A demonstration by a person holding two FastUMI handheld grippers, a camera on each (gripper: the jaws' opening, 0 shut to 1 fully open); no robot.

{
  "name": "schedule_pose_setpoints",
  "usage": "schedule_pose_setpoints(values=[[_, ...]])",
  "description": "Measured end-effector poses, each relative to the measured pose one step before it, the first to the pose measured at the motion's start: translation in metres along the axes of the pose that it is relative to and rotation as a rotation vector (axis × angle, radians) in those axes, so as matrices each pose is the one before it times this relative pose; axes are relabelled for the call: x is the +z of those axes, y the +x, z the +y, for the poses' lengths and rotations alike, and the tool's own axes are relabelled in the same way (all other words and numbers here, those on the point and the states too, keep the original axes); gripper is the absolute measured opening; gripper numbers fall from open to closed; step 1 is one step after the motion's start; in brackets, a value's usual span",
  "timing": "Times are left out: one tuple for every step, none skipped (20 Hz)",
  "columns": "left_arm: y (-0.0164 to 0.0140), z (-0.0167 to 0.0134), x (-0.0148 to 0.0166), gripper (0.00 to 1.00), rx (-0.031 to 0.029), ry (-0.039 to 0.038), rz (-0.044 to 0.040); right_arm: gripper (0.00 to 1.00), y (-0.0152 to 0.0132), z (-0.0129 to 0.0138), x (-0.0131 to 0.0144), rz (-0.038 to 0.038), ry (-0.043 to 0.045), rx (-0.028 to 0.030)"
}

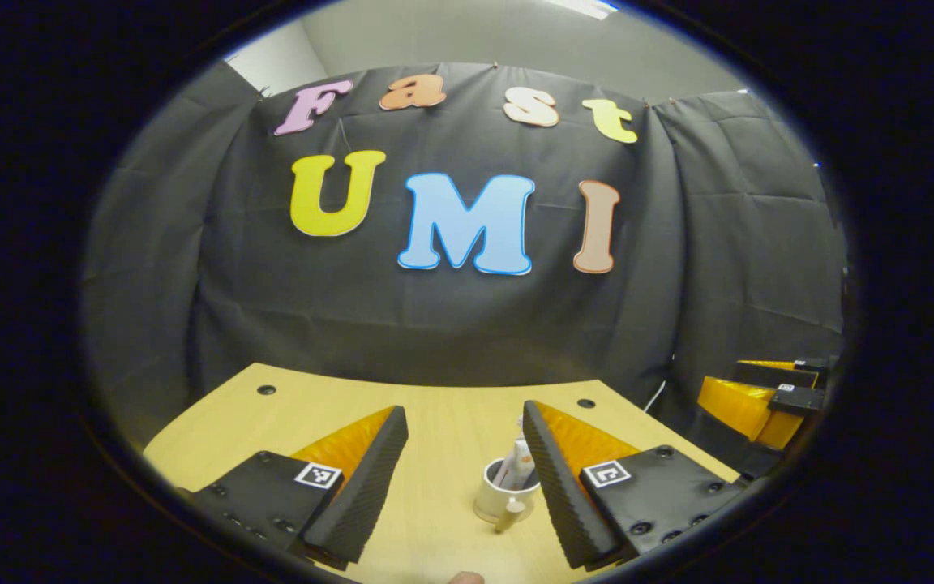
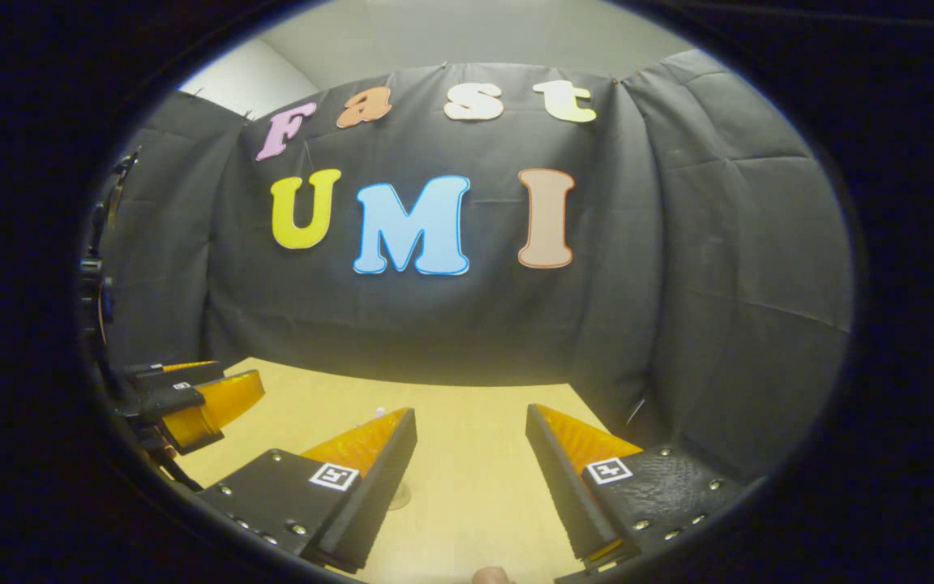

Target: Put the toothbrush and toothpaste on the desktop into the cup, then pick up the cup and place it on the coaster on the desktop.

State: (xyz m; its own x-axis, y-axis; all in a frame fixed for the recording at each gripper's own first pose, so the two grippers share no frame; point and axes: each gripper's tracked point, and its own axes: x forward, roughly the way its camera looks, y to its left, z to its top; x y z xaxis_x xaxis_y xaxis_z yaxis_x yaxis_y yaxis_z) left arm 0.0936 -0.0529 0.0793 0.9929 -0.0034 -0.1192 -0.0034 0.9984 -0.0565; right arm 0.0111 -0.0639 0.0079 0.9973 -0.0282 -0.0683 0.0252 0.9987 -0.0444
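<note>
A white cup [image 1: 506, 492] is standing upright on the pale wooden surface [image 1: 451, 422], and it serves as the landmark here. Something light, most likely the toothpaste [image 1: 520, 462], is poking out of its mouth; whether the toothbrush is in there too is hard to tell, as the items are small and partly hidden. So the loading step is looking done, or nearly so, as a judgement. A coaster cannot be made out under or near the cup, so whether the cup is sitting on it cannot be told; lifting and placing the cup may be what is left.

In the left gripper view, the left tongs [image 1: 465, 454] are hanging above and in front of the cup, spread wide and holding nothing, with the cup showing in the gap close to the inner edge of one finger. The other tongs are appearing far off to one side of the cup, at the surface's edge.

In the right gripper view, the right tongs [image 2: 471, 454] are also gaping wide and empty, raised over bare wood and pointing toward the booth's back wall.
</note>
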Motion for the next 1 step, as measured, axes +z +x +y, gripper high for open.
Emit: schedule_pose_setpoints(values=[[0.00197,-0.00192,0.00374,0.97,-0.00688,-0.00136,0.00195,0.87,-0.00106,-0.00050,0.00286,-0.01421,-0.01329,-0.00668]])
